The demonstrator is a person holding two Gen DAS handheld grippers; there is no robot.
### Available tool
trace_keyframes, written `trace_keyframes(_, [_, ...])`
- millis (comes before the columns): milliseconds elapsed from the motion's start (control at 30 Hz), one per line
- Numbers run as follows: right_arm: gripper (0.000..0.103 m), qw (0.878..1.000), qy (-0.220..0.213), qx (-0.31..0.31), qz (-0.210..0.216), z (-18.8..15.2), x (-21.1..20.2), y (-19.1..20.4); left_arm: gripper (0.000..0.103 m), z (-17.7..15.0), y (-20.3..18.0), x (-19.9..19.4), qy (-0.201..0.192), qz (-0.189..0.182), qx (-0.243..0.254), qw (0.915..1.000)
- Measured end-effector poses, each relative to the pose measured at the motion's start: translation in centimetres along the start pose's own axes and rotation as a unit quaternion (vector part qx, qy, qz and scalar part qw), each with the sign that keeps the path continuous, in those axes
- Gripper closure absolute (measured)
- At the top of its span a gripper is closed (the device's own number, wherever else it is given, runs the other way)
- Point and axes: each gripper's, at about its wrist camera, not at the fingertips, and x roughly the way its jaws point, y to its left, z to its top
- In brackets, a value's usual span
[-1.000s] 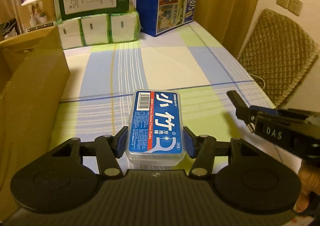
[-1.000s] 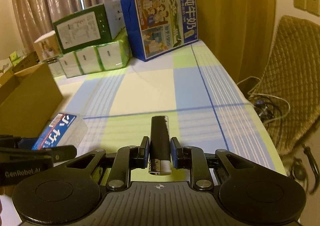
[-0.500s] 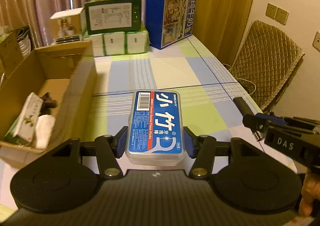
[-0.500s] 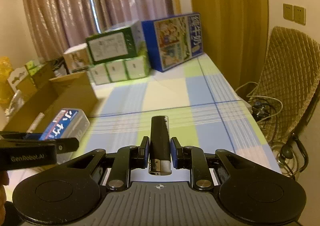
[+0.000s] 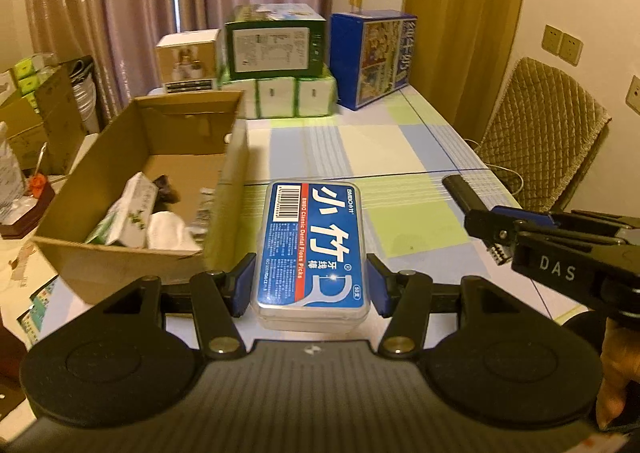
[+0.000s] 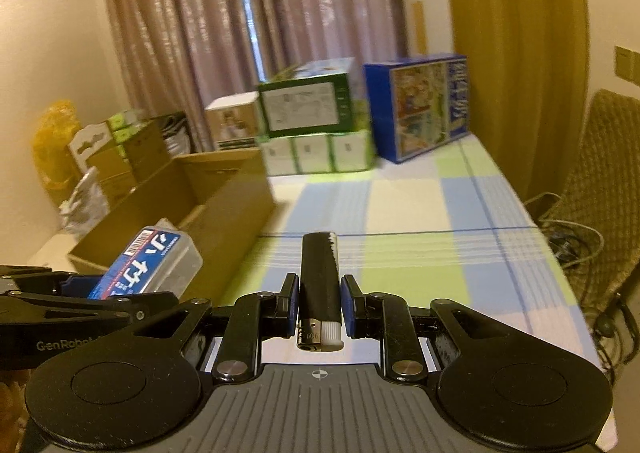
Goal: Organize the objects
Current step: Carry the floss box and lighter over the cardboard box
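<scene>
My left gripper (image 5: 311, 285) is shut on a clear dental floss pick box (image 5: 314, 249) with a blue label, held above the checked tablecloth. To its left stands an open cardboard box (image 5: 132, 253) with a green-and-white pack, a white item and something dark inside. My right gripper (image 6: 318, 303) is shut on a black lighter (image 6: 319, 277), metal end toward the camera. The right wrist view shows the floss box (image 6: 154, 263) at lower left, near the cardboard box (image 6: 224, 209). In the left wrist view, the right gripper (image 5: 480, 219) and lighter (image 5: 460, 189) sit at the right.
Stacked cartons stand at the table's far end: a green box (image 5: 274, 41) on white tissue packs (image 5: 296, 97), a blue milk carton (image 5: 372, 57), a small white box (image 5: 188, 61). A quilted chair (image 5: 536, 129) is beside the right edge. Clutter fills the left floor.
Both grippers have risen and pulled back with their objects still held. The cardboard box's inside has come into view on the left.
</scene>
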Motion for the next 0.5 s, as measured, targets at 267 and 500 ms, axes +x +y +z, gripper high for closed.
trace_keyframes(267, [0.084,0.999,0.002,-0.021,0.031,0.1,0.4,3.6,0.052,-0.8,3.0,-2.2,-0.006,0.021,-0.016,0.9996])
trace_keyframes(500, [0.084,0.998,0.014,-0.027,0.053,-0.3,1.0,6.6,0.052,-1.3,5.7,-3.4,-0.008,0.032,-0.030,0.9990])
